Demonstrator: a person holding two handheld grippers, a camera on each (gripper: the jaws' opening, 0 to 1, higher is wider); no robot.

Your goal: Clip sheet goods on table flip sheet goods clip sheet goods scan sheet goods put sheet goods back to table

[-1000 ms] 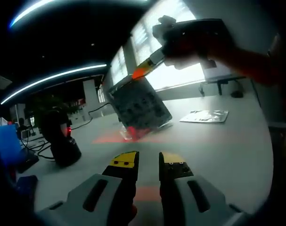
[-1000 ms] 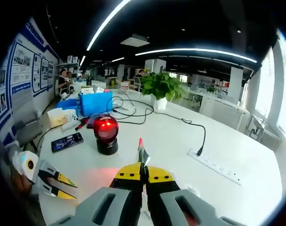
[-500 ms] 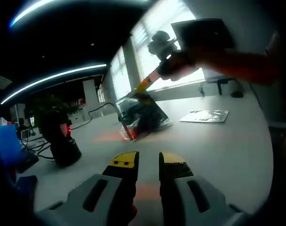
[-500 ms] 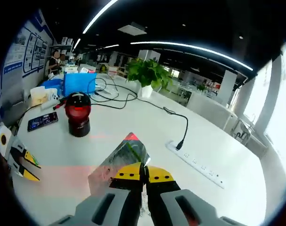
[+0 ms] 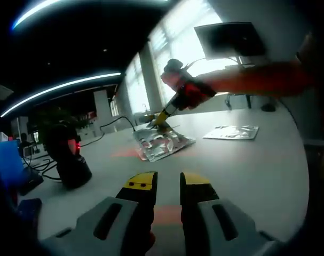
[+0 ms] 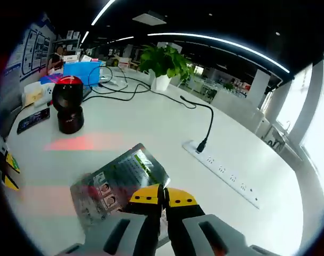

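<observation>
A white table (image 6: 151,122) spans the lower half of both views. In the right gripper view a flat sheet pack (image 6: 116,178) lies on it at lower centre. A black scanner (image 6: 67,104) stands at the left, a phone (image 6: 32,120) beside it at the left edge. A white power strip (image 6: 226,176) runs to the right, its black cable (image 6: 151,96) trailing toward a potted plant (image 6: 163,66) at upper centre. In the left gripper view a second foil sheet (image 5: 231,132) lies at right of centre.

What we cannot make out

The printing on the sheet goods (image 6: 117,178) is too small for us to read, its near edge hidden behind the right gripper (image 6: 163,196); the wall posters (image 6: 31,49) blur.
</observation>
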